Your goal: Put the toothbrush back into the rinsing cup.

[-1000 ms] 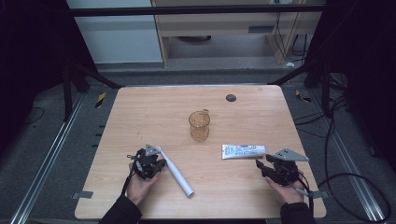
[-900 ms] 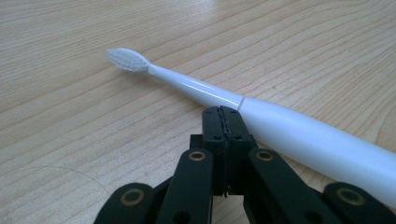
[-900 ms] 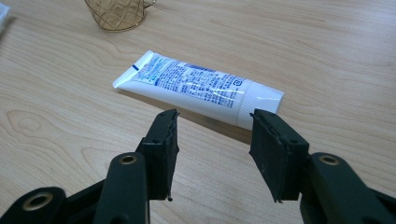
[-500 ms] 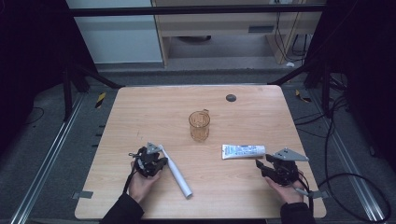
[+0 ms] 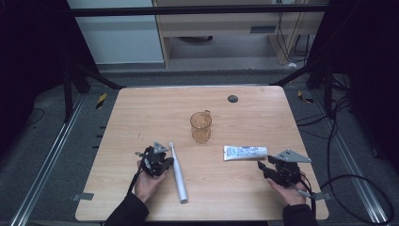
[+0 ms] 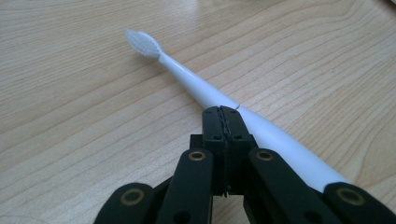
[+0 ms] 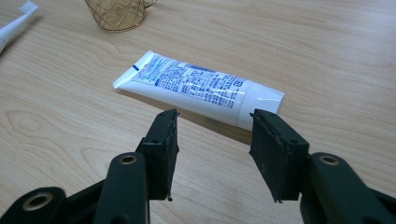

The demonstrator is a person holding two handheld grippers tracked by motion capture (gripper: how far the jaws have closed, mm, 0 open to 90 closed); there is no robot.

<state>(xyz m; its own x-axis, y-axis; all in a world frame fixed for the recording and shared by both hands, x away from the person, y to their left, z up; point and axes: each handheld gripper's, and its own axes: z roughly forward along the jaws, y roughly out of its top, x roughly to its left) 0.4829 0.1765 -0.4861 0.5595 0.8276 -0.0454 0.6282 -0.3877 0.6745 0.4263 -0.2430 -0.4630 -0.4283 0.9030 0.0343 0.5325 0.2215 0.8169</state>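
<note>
From the high view I have my left gripper (image 5: 156,160) low on the near left part of the wooden table (image 5: 141,117), with the white electric toothbrush (image 5: 177,172) lying flat just to its right, bristle end pointing away from me and the thick handle end toward the near edge. In the left gripper view the jaws are pressed together with nothing between them, and the toothbrush (image 6: 205,93) runs alongside them on the right, its brush head out ahead and its body passing close by the jaw tips; I cannot tell whether they touch. My right gripper (image 5: 277,170) sits on the near right side, and in its own view the jaws stand apart, empty, with the toothpaste tube (image 7: 196,88) lying just beyond the tips, cap end toward the right jaw. An amber glass mug (image 5: 201,127) stands upright mid-table, between and beyond both grippers, and a small dark round disc (image 5: 232,98) lies nearer the far edge.
</note>
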